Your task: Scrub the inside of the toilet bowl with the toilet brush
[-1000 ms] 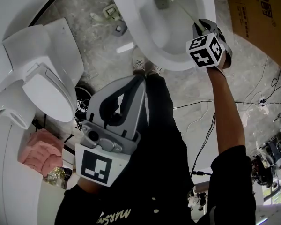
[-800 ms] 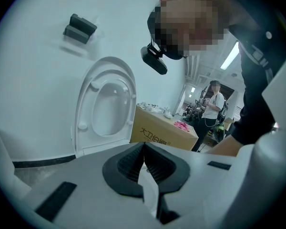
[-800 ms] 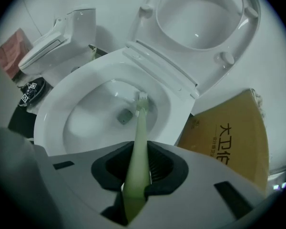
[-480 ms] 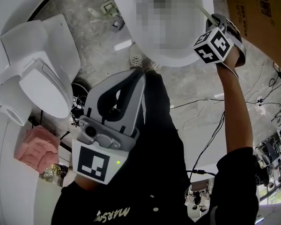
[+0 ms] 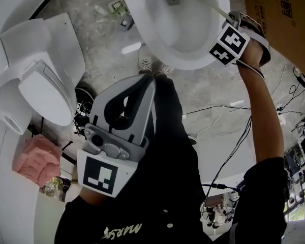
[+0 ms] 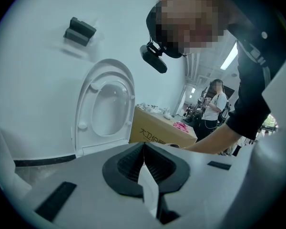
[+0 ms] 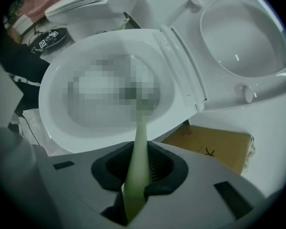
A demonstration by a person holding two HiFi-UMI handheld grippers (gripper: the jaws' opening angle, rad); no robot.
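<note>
Step in hand: scrubbing the inner wall of the bowl with the brush.
Right tool: jaws clamped on the pale green handle of the brush. The handle runs straight out between the pads of the right tool toward the bowl.
Left tool: jaws together with nothing between them. It is held back against the person's body, well apart from the bowl. The left gripper view shows the left tool pointing away from the work.
Brush position: the head sits inside the bowl, near the far wall at the top of the head view. Contact with the porcelain cannot be confirmed, since a patch covers the basin in the right gripper view.
Lid: raised and clear of the stroke.
Grip assessment: the hold is far up the handle, so the head has a long lever and may twist in the pads under side load.
Recommended method: keep the handle in line with the jaws. Press the head to the wall and sweep round under the rim, then work downward. Use short strokes.
Hazards: lifting the head above the rim risks splashing. A carton stands just beside the bowl on the right.
</note>
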